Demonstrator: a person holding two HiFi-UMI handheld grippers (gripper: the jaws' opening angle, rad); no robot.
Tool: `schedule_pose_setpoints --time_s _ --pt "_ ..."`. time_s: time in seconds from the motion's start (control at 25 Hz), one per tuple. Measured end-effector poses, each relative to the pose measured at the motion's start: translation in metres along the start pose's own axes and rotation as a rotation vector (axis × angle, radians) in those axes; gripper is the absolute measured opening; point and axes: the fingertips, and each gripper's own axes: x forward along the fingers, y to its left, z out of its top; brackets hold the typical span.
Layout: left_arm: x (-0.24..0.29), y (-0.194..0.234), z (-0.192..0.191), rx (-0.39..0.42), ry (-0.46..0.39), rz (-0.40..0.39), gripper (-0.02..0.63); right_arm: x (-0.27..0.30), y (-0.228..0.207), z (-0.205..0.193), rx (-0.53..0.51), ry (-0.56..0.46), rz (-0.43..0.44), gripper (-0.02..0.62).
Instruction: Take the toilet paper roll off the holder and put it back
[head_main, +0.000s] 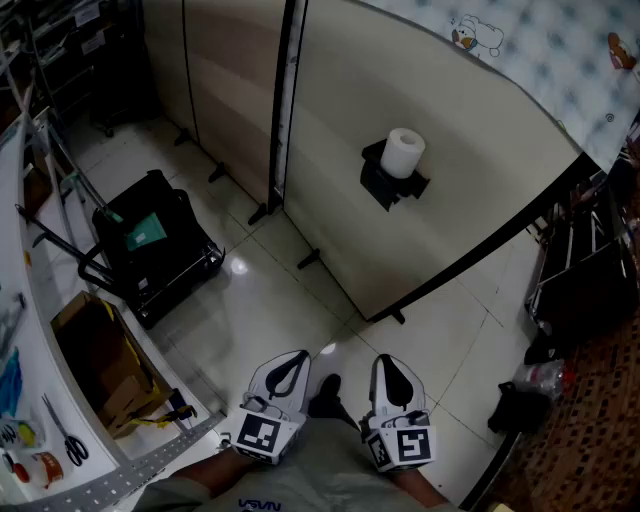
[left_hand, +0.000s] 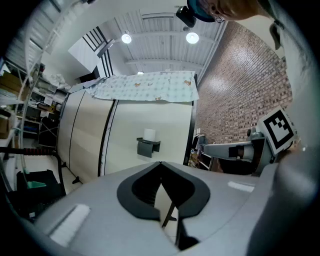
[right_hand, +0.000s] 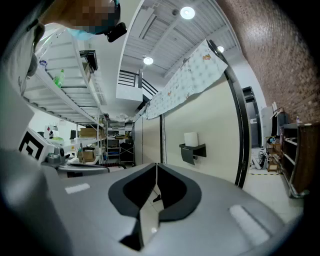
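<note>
While held low, close to the person's body: left claw (head_main: 292, 358) and right claw (head_main: 390, 362) side by side, tips toward the tiled floor (head_main: 270, 300), well apart from the roll
left claw state: jaws pressed fully together, nothing between them
right claw state: jaws closed too, tips meeting, nothing gripped
toilet paper roll (head_main: 405, 152): white, standing upright on top of the holder, untouched by either claw
holder (head_main: 383, 186): dark bracket, fixed to the face of the beige partition panel (head_main: 420, 235), about mid-panel
both gripper views: roll and holder straight ahead, just above the closed claw tips, far off
patterned cloth (head_main: 540, 60): draped over the top edge of the panel
black cart (head_main: 160, 260): on the floor left of the panels, green item (head_main: 148, 232) lying on it
counter (head_main: 25, 300): white, along the left edge of the head view, scissors (head_main: 62, 432) lying on it
cardboard box (head_main: 100, 360): open, on the floor just beside the counter
brick wall (left_hand: 245, 95): right of the panel in the left gripper view
</note>
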Motion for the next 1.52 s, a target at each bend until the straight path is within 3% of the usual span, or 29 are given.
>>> schedule_pose_setpoints --time_s 0.64,1.04,1.24,1.52 --pt "0.160 -0.006 0.043 0.116 -0.015 0.106 0.000 0.103 -0.127 0.035 -0.019 -0.069 0.135 0.039" --pt "0.222 -0.004 0.055 0.140 -0.001 0.135 0.015 0.141 -0.171 0.043 -0.049 -0.043 0.209 0.087" --pt "0.245 0.017 0.061 0.128 -0.002 0.101 0.015 0.164 -0.170 0.049 -0.082 -0.026 0.216 0.107" --pt "0.301 0.043 0.088 0.137 -0.019 -0.011 0.017 0.203 -0.175 0.077 -0.153 -0.008 0.202 0.129"
